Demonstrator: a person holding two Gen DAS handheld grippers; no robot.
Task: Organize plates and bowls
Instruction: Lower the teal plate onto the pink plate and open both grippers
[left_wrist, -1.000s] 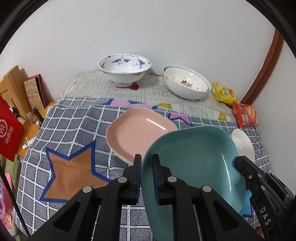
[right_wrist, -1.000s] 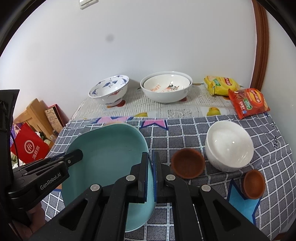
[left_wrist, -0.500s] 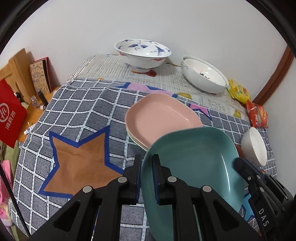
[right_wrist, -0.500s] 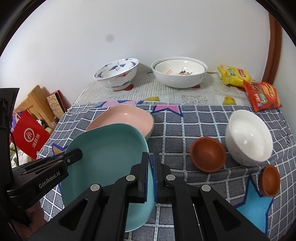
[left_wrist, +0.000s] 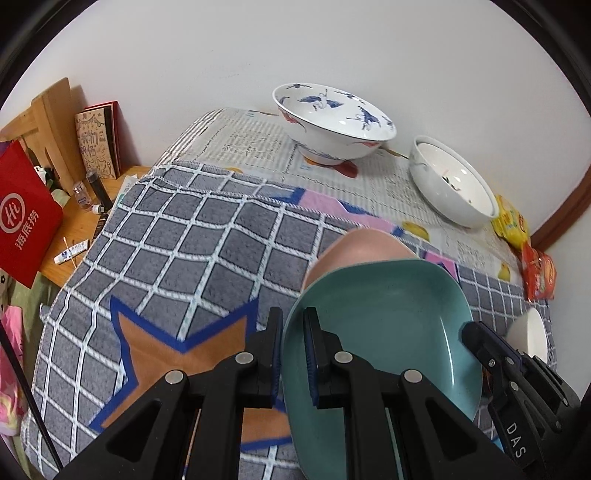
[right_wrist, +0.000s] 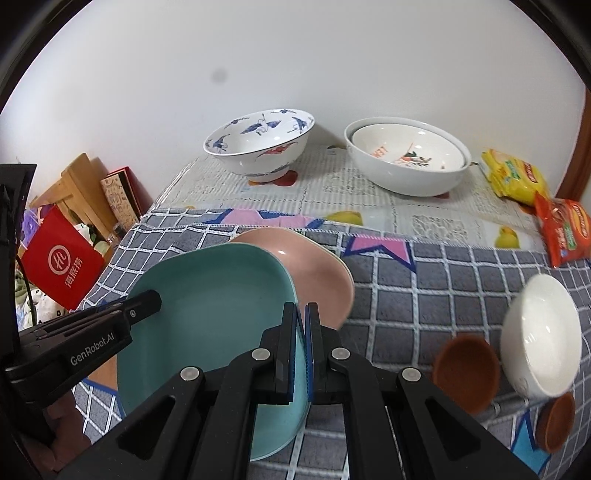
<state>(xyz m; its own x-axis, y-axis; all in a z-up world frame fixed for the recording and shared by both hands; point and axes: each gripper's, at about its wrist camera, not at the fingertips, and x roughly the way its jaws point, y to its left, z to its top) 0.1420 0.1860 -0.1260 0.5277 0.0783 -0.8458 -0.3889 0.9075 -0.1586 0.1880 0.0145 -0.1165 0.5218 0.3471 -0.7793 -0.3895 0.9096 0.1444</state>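
Both grippers hold one teal plate (left_wrist: 384, 332) by opposite rims. My left gripper (left_wrist: 293, 354) is shut on its left rim; my right gripper (right_wrist: 301, 347) is shut on its right rim (right_wrist: 221, 306). The teal plate hangs above and partly covers a pink plate (right_wrist: 314, 280) lying on the checked cloth; only the pink plate's far edge (left_wrist: 362, 247) shows in the left wrist view. A blue-patterned bowl (right_wrist: 258, 142) and nested white bowls (right_wrist: 406, 160) stand at the back.
A white bowl (right_wrist: 541, 332) and two small brown bowls (right_wrist: 467, 371) (right_wrist: 557, 421) sit at the right. Snack packets (right_wrist: 561, 225) lie back right. A red bag (left_wrist: 22, 218) and wooden shelf with small items are off the table's left edge.
Both grippers carried the teal plate forward and left, so it now covers most of the pink plate. Both stay shut on it.
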